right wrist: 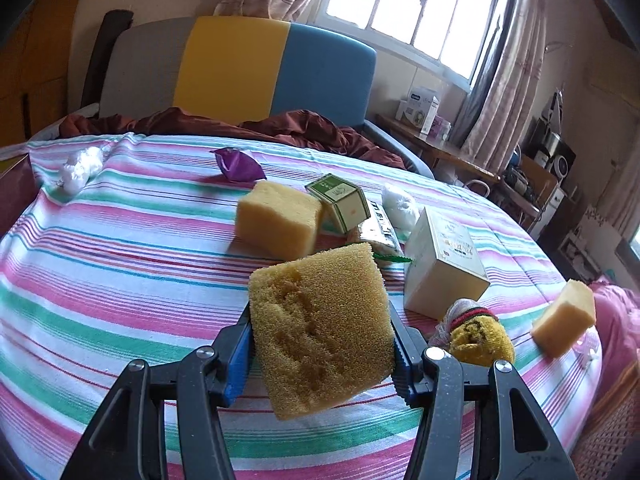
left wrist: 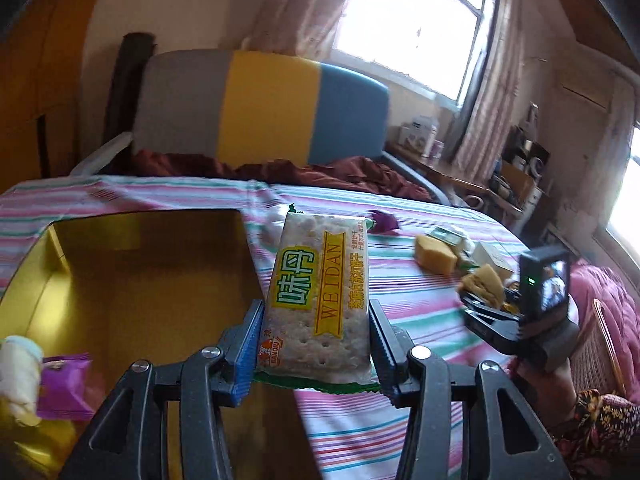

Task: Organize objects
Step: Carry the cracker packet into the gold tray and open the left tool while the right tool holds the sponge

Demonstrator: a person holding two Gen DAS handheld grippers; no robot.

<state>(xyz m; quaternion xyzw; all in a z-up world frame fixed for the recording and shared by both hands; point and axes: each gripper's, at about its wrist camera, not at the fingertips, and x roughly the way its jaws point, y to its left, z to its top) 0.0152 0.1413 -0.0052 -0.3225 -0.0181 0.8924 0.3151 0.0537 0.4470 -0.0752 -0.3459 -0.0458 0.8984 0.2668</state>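
The cracker packet [left wrist: 318,300], clamped in the left gripper [left wrist: 316,344], hangs at the gold box's [left wrist: 48,264] right rim, a purple packet [left wrist: 64,388] and perhaps a white wad inside, while the right gripper [right wrist: 320,344] squeezes a sponge [right wrist: 322,328] over the striped bedspread [right wrist: 100,280].

This is a lived-in bedroom in a home. A bed [right wrist: 100,264] with a striped sheet fills the view, backed by a padded headboard [right wrist: 240,68] in grey, yellow and blue, with a rumpled maroon blanket [right wrist: 280,128] at its foot. Patterned curtains [right wrist: 504,92] hang beside a barred window [right wrist: 416,4], and a wooden side table [right wrist: 440,152] along the wall carries boxes and household clutter.
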